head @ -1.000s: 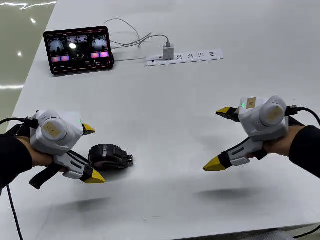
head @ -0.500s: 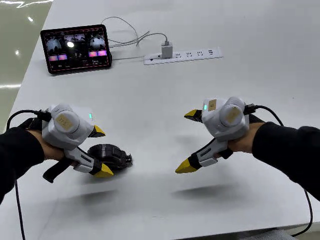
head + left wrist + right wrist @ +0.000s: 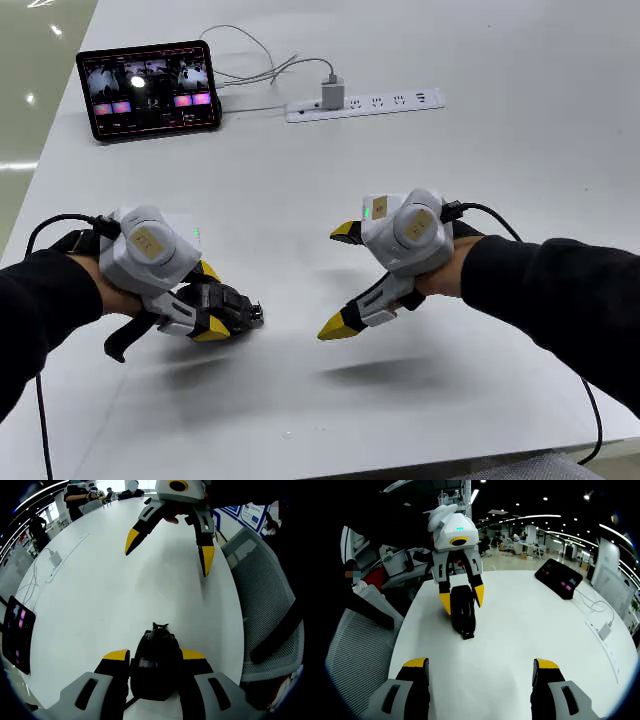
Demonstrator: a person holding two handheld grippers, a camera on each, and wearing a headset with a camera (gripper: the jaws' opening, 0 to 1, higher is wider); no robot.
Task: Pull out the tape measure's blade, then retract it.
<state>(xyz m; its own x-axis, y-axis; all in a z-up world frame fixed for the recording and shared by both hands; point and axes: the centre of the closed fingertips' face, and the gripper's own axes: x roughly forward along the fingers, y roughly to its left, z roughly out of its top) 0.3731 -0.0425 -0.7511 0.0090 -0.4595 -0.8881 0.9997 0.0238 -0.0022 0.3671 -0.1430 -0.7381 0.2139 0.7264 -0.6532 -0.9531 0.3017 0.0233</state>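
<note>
A black tape measure (image 3: 228, 306) lies on the white table (image 3: 300, 180) at the front left, its blade tab (image 3: 257, 315) pointing right. My left gripper (image 3: 210, 300) has its yellow-tipped jaws pressed against both sides of the case. The left gripper view shows the tape measure (image 3: 156, 667) held between the fingertips (image 3: 116, 655). My right gripper (image 3: 339, 279) hovers open a short way right of the tab, with nothing between its jaws. In the right gripper view, the right gripper (image 3: 481, 664) faces the tape measure (image 3: 463, 610) and the left gripper (image 3: 462, 599).
A tablet (image 3: 150, 88) with a lit screen sits at the back left. Beside it lies a white power strip (image 3: 365, 103) with a charger (image 3: 333, 98) and loose cables. A grey mesh chair (image 3: 270, 610) stands past the table's near edge.
The left gripper's jaws have narrowed from a wide straddle onto the tape measure. The right gripper has moved left, closer to the tape measure, and stays open.
</note>
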